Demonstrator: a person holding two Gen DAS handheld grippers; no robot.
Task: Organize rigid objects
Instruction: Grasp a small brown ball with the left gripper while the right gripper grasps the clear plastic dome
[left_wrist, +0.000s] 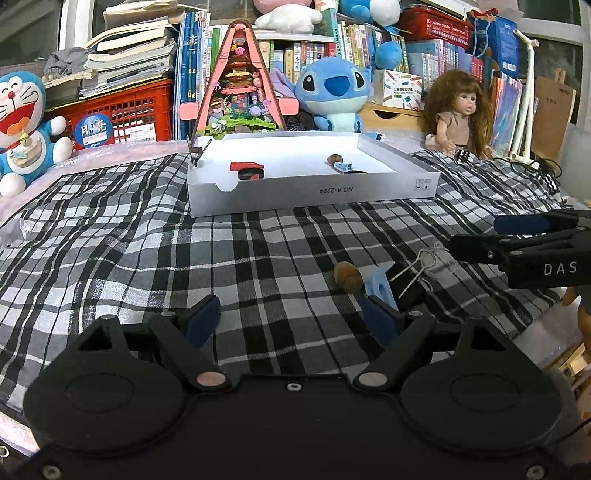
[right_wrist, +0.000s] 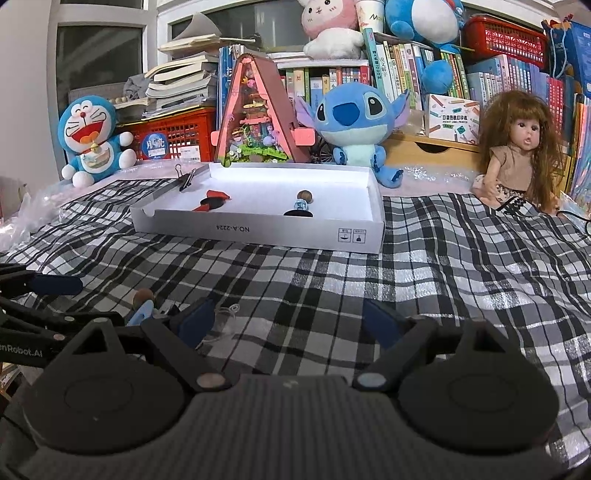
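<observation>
On the checked cloth (left_wrist: 184, 251) lie a brown round piece (left_wrist: 347, 276), a light blue clip (left_wrist: 380, 286) and a clear binder clip with wire handles (left_wrist: 417, 271). My left gripper (left_wrist: 291, 319) is open just short of them, its right finger beside the blue clip. My right gripper (left_wrist: 484, 236) comes in from the right, also open. In the right wrist view the right gripper (right_wrist: 290, 323) has the clear clip (right_wrist: 221, 319) by its left finger, untouched. The brown piece (right_wrist: 144, 295), the blue clip (right_wrist: 142, 314) and the left gripper (right_wrist: 85, 301) sit to the left.
A white shallow box (left_wrist: 314, 195) stands farther back, holding a red and black piece (left_wrist: 249, 170), a brown ball with a blue clip (left_wrist: 338, 161), and a black binder clip (left_wrist: 197, 153) on its left rim. Plush toys, a doll (left_wrist: 458, 114) and books line the back.
</observation>
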